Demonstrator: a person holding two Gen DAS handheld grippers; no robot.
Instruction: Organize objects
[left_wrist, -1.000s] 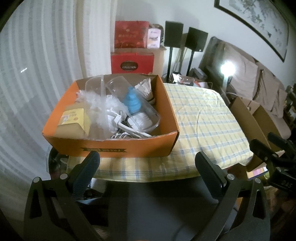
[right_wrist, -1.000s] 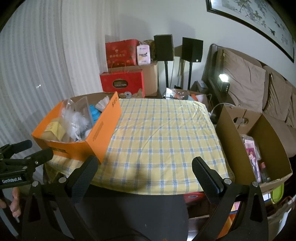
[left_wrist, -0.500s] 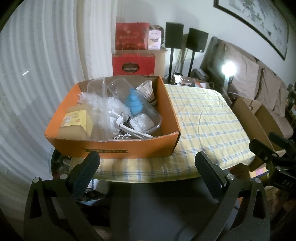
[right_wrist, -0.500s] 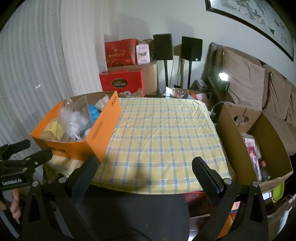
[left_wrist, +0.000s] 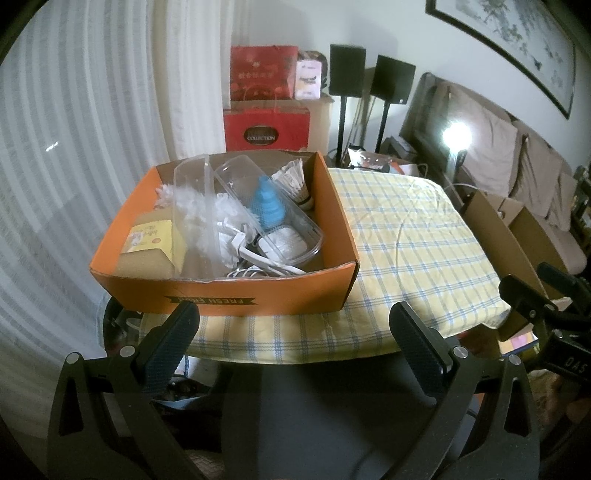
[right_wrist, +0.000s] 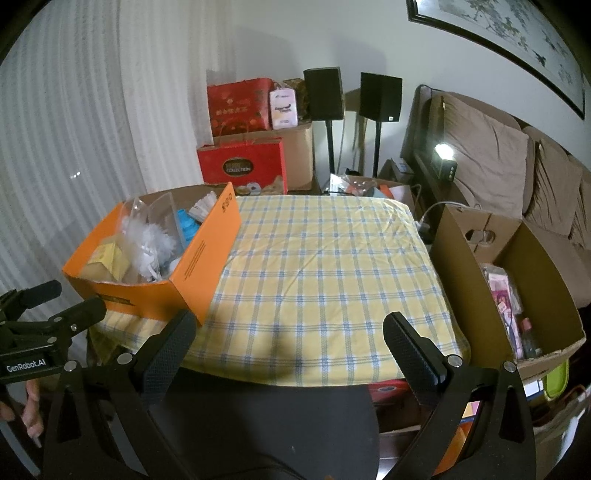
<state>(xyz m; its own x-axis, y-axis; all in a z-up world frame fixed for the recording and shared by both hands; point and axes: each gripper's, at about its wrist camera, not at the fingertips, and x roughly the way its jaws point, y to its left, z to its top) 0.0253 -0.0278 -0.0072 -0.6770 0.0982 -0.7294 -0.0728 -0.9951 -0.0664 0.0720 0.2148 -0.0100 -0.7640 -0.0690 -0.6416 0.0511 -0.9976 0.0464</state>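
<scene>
From the table's near edge we look forward along both grippers, our left view close before the orange box (left_wrist: 221, 291), our right view facing the checked tablecloth (right_wrist: 325, 266), both sharing these

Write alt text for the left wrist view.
An orange box of clutter, including a blue bottle in a clear container, sits on a yellow checked tablecloth. The open, empty left gripper hangs before it.
</scene>
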